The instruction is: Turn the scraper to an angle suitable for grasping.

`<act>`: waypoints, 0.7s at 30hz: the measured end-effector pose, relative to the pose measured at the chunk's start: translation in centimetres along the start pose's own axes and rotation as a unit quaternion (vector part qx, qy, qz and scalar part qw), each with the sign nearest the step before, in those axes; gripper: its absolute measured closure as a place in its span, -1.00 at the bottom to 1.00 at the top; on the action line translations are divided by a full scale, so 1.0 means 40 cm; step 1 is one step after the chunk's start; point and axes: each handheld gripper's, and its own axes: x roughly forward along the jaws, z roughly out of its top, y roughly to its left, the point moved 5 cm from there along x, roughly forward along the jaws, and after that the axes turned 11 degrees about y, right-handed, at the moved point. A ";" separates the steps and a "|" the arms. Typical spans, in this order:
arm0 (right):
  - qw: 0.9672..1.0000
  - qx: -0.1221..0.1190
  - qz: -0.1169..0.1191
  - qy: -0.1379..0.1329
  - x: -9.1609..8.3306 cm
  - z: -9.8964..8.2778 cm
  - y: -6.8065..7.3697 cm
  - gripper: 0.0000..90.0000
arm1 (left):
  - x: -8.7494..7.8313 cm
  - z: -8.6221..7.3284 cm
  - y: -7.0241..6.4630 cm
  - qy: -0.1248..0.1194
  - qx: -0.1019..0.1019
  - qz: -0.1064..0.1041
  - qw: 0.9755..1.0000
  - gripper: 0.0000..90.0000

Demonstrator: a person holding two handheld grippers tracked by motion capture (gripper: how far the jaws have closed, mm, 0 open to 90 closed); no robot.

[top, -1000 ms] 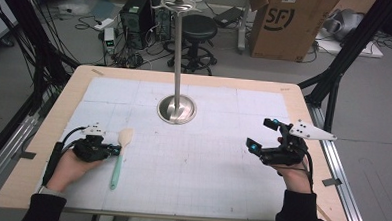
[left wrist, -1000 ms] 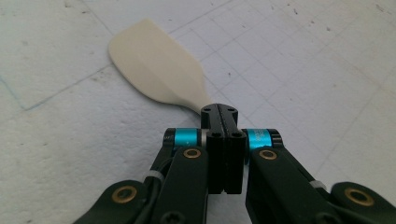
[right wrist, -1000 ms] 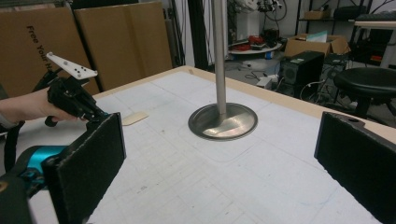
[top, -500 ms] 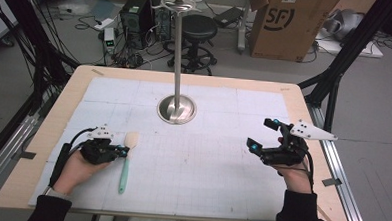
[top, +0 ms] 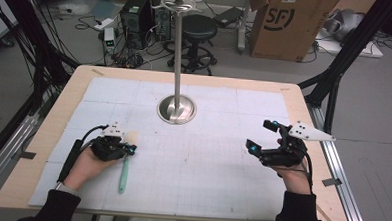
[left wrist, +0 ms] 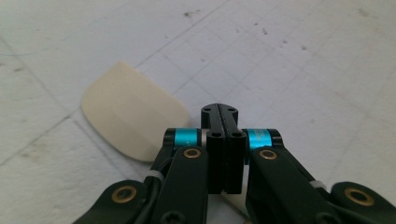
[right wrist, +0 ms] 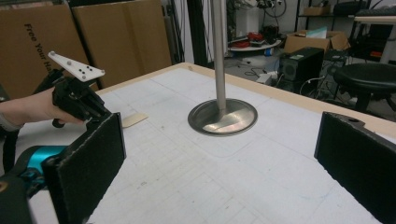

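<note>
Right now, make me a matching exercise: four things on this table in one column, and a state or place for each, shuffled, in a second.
1. spatula
2. metal stand
3. left tool
4. right tool

a. jaws wide apart, holding nothing
b. upright at the table's far middle
c. jaws closed on the spatula
d. lying flat, green handle toward the person

Pairs: 1-d, 2-b, 3-c, 4-a

I see black sleeves at the frame's bottom corners. My left gripper (top: 128, 148) and right gripper (top: 259, 137) are black, with cyan bands, brass screws, white three-cornered plates, black cables.
</note>
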 end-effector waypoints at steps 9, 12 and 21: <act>1.000 -0.004 0.004 -0.004 -0.001 0.006 0.003 -0.98 | -0.029 -0.042 0.015 -0.008 -0.026 0.020 0.999 1.00; 1.000 -0.007 0.008 0.004 0.011 0.005 0.006 -0.98 | -0.036 -0.051 0.011 -0.004 -0.031 0.029 0.999 1.00; 1.000 -0.016 0.017 0.010 0.030 0.013 0.018 -0.98 | -0.063 -0.090 0.026 -0.011 -0.050 0.033 0.998 1.00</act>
